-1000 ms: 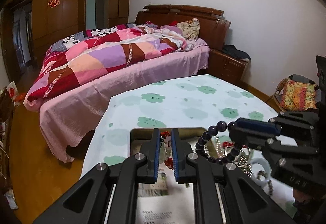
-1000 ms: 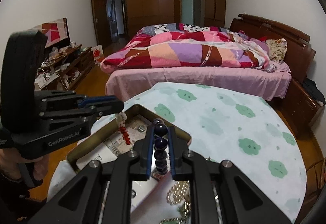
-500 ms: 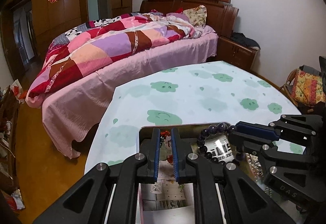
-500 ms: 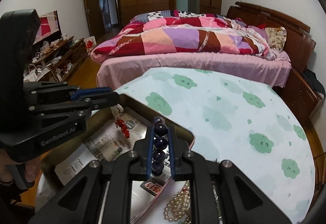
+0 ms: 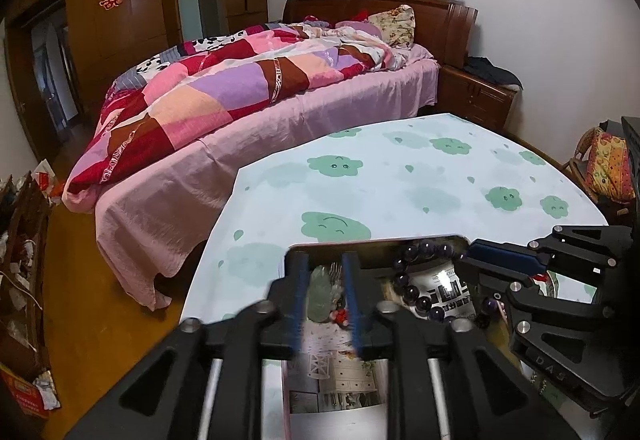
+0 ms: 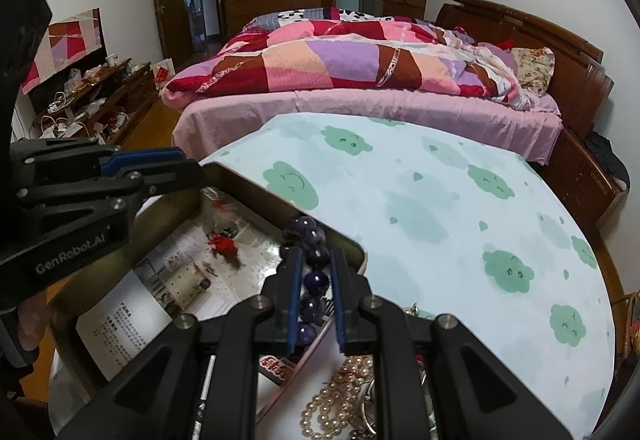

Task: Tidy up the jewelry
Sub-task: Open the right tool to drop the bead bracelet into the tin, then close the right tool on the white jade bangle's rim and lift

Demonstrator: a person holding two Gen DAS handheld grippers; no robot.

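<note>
The dark purple bead bracelet (image 6: 311,272) is clamped between the narrowed fingers of the right gripper (image 6: 313,296), hanging over the right-hand corner of the metal tin (image 6: 256,195) so that letting go would likely drop it inside instead of on the cloth. Its beads are round, glossy and fairly large, strung in a loop; in the left wrist view the loop (image 5: 416,280) curves from the tin's far rim down toward the printed paper lining the bottom.

The left gripper (image 5: 326,296) is over the other end of the same tin. Between its fingers sits a pale green pendant (image 5: 322,290) with a red knot or tassel (image 6: 224,244), apparently lying on the paper. The left view is motion-blurred, so I cannot tell whether those fingers pinch it or have let go; the gap is narrow.

Both hands work in the tin because it seems to be the collecting box. Outside it, near the right gripper's body, a pearl necklace (image 6: 332,400) lies heaped with other pieces, not yet sorted. The tabletop (image 6: 420,199) wears a pale cloth with green clouds; a bed with a patchwork quilt (image 6: 340,55) stands beyond.
</note>
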